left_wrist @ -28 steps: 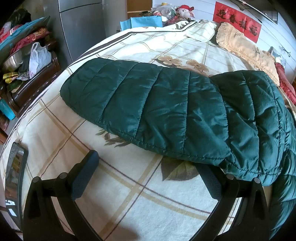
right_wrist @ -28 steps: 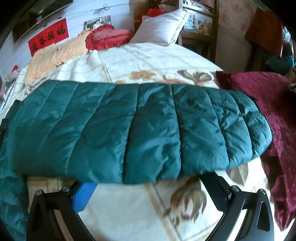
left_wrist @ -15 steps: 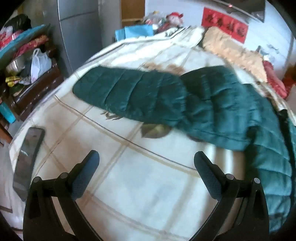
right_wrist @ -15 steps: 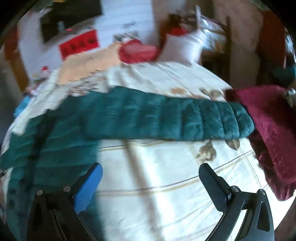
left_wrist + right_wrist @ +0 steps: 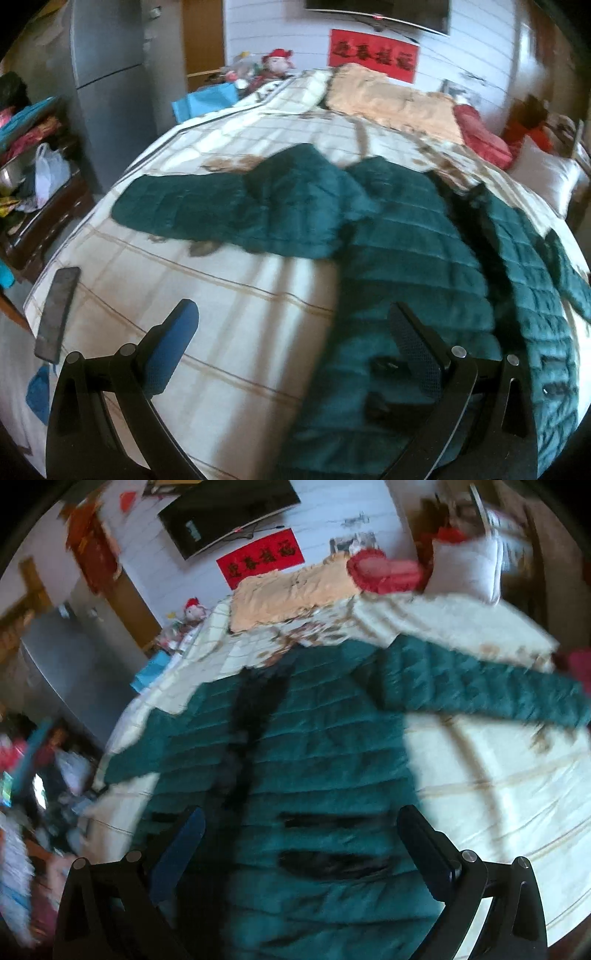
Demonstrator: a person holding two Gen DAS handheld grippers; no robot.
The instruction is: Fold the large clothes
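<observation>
A dark green quilted jacket lies spread flat on the bed, front up, sleeves out to both sides. Its left sleeve reaches toward the bed's left side; its right sleeve reaches right. A dark strip runs down its middle. My left gripper is open and empty, held above the bed near the jacket's lower left hem. My right gripper is open and empty, above the jacket's lower body. Both views are motion-blurred.
The bed has a cream checked floral cover. A black phone lies at its left edge. A peach blanket, red cushion and white pillow sit at the head. A grey fridge and cluttered side table stand left.
Both grippers have pulled back and up from the sleeves, which lay just before their fingers. The whole jacket now shows. The right wrist view has swung left over the jacket's body.
</observation>
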